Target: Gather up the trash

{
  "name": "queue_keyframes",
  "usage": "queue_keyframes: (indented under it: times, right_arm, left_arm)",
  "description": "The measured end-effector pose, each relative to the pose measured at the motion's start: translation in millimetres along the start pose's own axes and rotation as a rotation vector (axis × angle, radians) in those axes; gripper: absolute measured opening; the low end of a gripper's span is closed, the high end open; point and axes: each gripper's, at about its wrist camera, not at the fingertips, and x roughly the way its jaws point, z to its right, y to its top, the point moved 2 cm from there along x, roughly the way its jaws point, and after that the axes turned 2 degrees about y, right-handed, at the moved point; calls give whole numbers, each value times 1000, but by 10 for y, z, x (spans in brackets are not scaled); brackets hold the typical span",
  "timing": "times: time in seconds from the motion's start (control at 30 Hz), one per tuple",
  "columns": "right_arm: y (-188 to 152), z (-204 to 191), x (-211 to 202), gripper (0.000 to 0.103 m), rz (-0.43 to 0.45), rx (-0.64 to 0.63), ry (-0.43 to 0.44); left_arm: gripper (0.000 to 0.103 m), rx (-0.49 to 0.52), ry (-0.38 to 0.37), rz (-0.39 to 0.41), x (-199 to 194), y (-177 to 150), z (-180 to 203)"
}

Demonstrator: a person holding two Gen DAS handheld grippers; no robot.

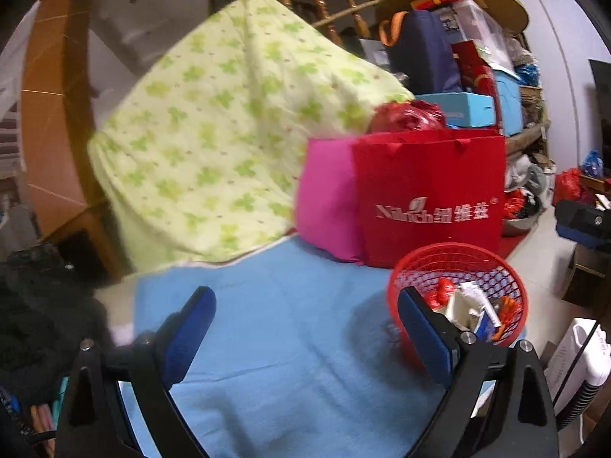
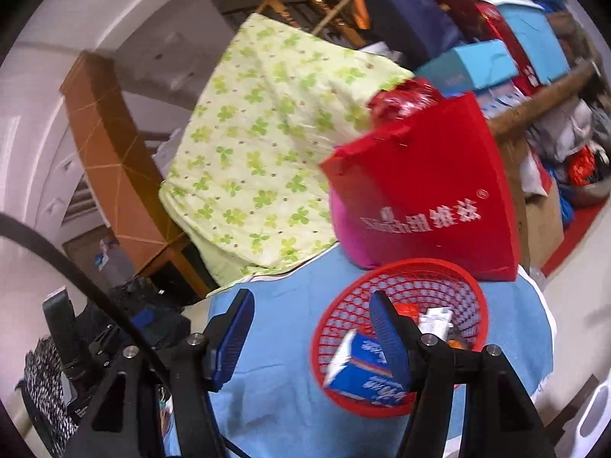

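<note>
Hovering over the blue surface (image 1: 267, 305), left hand-held gripper (image 1: 305, 328) and right hand-held gripper (image 2: 309, 328) both gape empty; blue-white carton (image 2: 362, 366) lies tilted in red basket (image 2: 401, 271), long axis running lower-right.

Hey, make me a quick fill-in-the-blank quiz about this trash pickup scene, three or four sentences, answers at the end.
1. The collected trash sits in a round mesh basket whose colour is ____.
2. The basket stands on a cloth coloured ____.
3. Behind the basket stands a red bag with ____ lettering.
4. Between the right tool and left tool jaws, the number of items gripped is ____.

Answers: red; blue; white; zero
</note>
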Motion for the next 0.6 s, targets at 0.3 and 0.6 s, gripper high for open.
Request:
queue_keyframes:
  times: [0.3, 0.6]
  right_arm:
    - [-214, -838, -110, 79, 11, -239, -41]
    - [-475, -1297, -417, 85, 28, -353, -115]
  left_arm:
    - [99, -74, 129, -53, -391, -188, -532]
    - [100, -124, 186, -88, -733, -304, -702]
